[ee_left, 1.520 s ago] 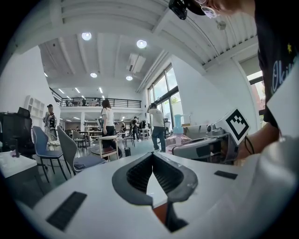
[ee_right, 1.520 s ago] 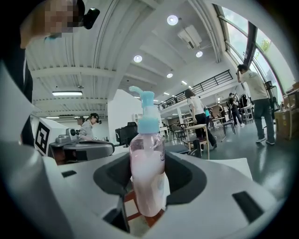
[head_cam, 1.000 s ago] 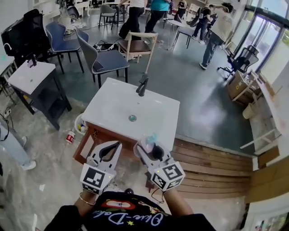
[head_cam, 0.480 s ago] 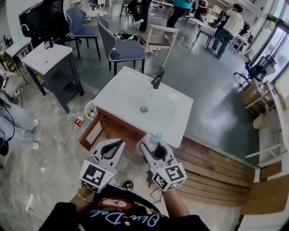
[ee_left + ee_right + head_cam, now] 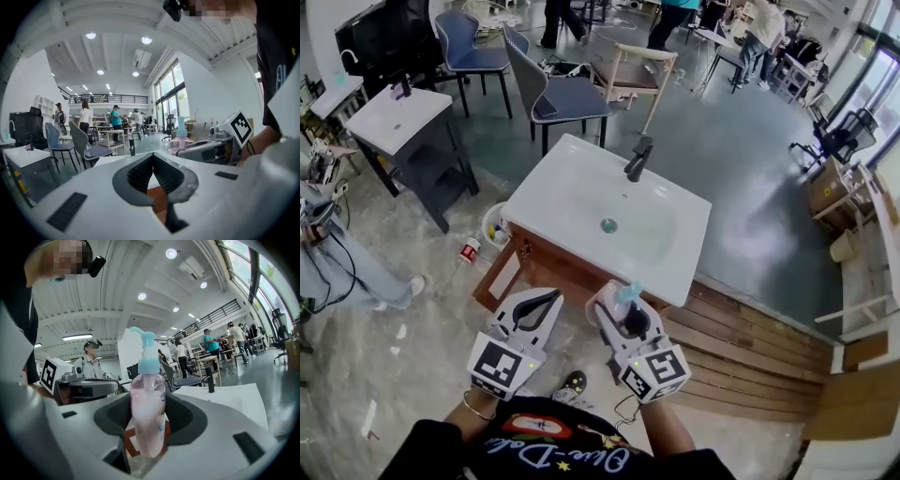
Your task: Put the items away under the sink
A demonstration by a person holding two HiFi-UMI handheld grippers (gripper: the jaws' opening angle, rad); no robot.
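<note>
At the near edge of the sink (image 5: pixel 572 197), both claws had been brought closer than a second earlier, so stowing was judged near. The bottle (image 5: pixel 147 408) was pinched upright in the right claw (image 5: pixel 621 311). The left claw (image 5: pixel 534 307) was pressed together, empty. The door (image 5: pixel 500 279) stood open at the near left corner, with bare floor (image 5: pixel 422 328) beside it.

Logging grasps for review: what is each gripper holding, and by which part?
The right gripper grips a pink pump bottle by its body, below the blue pump. The left gripper is shut, holding nothing.
</note>
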